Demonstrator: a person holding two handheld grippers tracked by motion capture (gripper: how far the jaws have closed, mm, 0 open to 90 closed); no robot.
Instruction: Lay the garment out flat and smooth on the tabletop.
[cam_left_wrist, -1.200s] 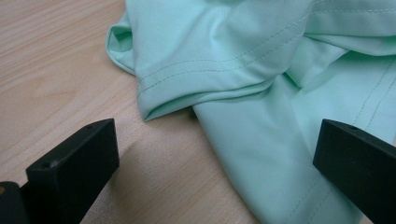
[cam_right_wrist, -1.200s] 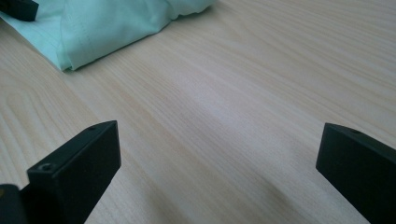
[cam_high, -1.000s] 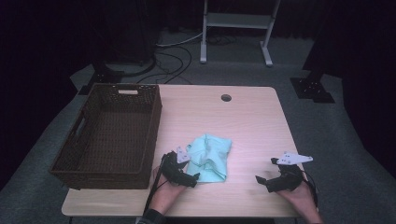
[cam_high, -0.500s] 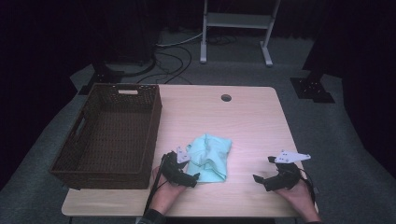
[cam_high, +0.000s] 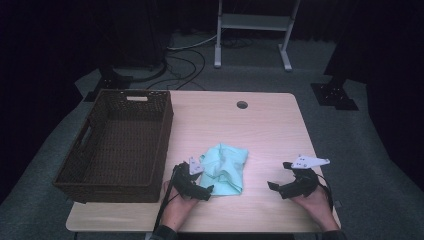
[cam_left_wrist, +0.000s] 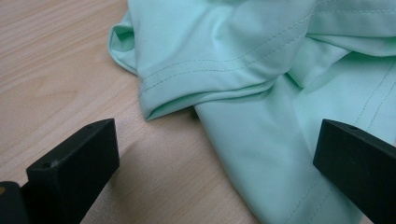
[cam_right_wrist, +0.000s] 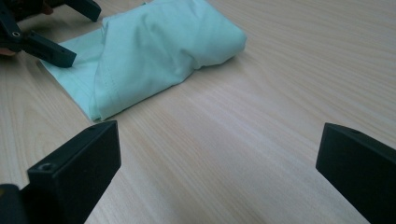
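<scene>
A crumpled mint-green cloth (cam_high: 225, 167) lies on the wooden table (cam_high: 260, 130), near its front middle. My left gripper (cam_high: 206, 177) is at the cloth's left edge, open, with its jaws on either side of the cloth's near corner. In the left gripper view the hemmed folds of the cloth (cam_left_wrist: 261, 74) lie just ahead of the left gripper (cam_left_wrist: 217, 154), and nothing is pinched. My right gripper (cam_high: 277, 175) stands open a short way to the right of the cloth, over bare wood. The right gripper view has the cloth (cam_right_wrist: 159, 51) ahead and the left gripper's jaw tips at the top left.
A dark woven basket (cam_high: 120, 145) with nothing in it sits along the table's left side. A cable hole (cam_high: 242, 105) is near the far edge. Beyond the table are floor cables (cam_high: 185, 60) and a white stand (cam_high: 252, 30).
My right gripper has edged slightly to the left, towards the cloth. The left gripper and the cloth have stayed where they were.
</scene>
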